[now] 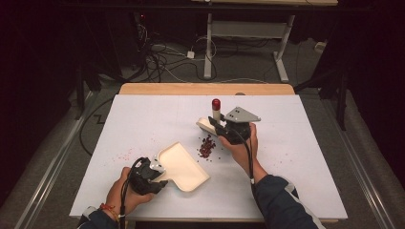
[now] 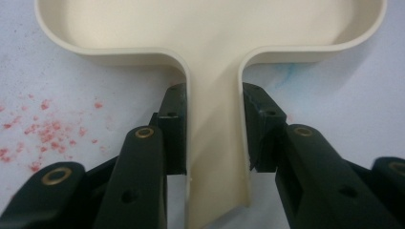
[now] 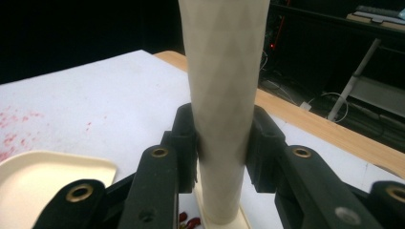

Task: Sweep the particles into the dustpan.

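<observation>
Nearest the person, the left gripper [image 1: 154, 177] has its jaws clamped on the flat handle of the cream dustpan [image 1: 184, 164]; in the left gripper view the pads [image 2: 173, 129] press both edges of that handle [image 2: 215, 143], and the pan [image 2: 210, 24] lies flat on the white counter [image 1: 143, 124]; thin moulded plastic, judged light and stiff, smooth enough to twist in the grip; the handle is the right place to take hold, close to the pan body so that it cannot lever; pink dust [image 2: 43, 133] smears the counter beside it.

Farther out, the pile of dark red beans [image 1: 207, 145] sits on the counter between pan and right gripper, near the pan's open lip; small, hard, loose, likely to roll and scatter if pushed fast.

Beyond that, the right gripper [image 1: 224, 129] has its jaws closed around the cream handle [image 3: 222, 109] of a brush-like scraper [image 1: 206, 125]; the shaft is faceted, rigid, light, probably slippery; the hold sits low on the shaft, good for control; its base [image 3: 219, 217] is just beside a few beans [image 3: 188, 222].

Farthest, a small red-capped bottle [image 1: 216, 109] stands upright just behind the right gripper; tippable, best kept clear of.
</observation>
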A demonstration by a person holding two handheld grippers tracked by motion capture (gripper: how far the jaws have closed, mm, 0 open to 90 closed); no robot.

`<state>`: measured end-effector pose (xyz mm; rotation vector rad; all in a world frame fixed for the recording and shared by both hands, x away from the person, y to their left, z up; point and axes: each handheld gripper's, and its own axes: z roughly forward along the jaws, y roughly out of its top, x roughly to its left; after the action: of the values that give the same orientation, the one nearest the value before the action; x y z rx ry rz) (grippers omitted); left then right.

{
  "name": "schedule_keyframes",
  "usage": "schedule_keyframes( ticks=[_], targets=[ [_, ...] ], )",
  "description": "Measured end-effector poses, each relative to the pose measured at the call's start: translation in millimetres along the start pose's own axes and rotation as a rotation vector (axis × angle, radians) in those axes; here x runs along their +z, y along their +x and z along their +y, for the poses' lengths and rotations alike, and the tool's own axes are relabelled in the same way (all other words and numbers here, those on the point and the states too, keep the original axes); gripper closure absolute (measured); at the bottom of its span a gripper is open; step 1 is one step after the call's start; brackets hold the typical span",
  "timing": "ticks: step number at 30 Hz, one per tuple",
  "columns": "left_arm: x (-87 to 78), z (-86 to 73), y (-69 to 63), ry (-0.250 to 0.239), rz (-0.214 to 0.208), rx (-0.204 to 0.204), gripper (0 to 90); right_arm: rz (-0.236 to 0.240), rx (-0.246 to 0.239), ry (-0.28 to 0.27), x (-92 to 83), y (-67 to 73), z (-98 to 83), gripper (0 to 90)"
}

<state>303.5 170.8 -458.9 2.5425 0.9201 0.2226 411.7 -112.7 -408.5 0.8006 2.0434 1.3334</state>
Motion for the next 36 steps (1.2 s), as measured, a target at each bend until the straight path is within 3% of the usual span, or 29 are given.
schedule_keyframes(
  ticks=[15, 22, 30, 36],
  targets=[
    [8.6, 10.8, -10.6, -0.003, 0.01, -0.021, 64.0, 0.073, -0.023, 0.025, -22.3, 30.7, -1.7, 69.4],
    [13.2, 15.4, -13.8, -0.004, 0.007, -0.035, 64.0, 0.066, -0.044, 0.052, -31.7, 54.6, -4.9, 68.7],
    [19.8, 25.6, -14.8, 0.001, 0.005, -0.045, 63.9, 0.088, -0.055, 0.05, -36.9, 70.2, -2.8, 68.7],
    [23.8, 28.8, -10.4, -0.002, -0.014, -0.062, 63.9, 0.079, -0.057, 0.04, -40.2, 78.3, -1.2, 69.3]
  ],
)
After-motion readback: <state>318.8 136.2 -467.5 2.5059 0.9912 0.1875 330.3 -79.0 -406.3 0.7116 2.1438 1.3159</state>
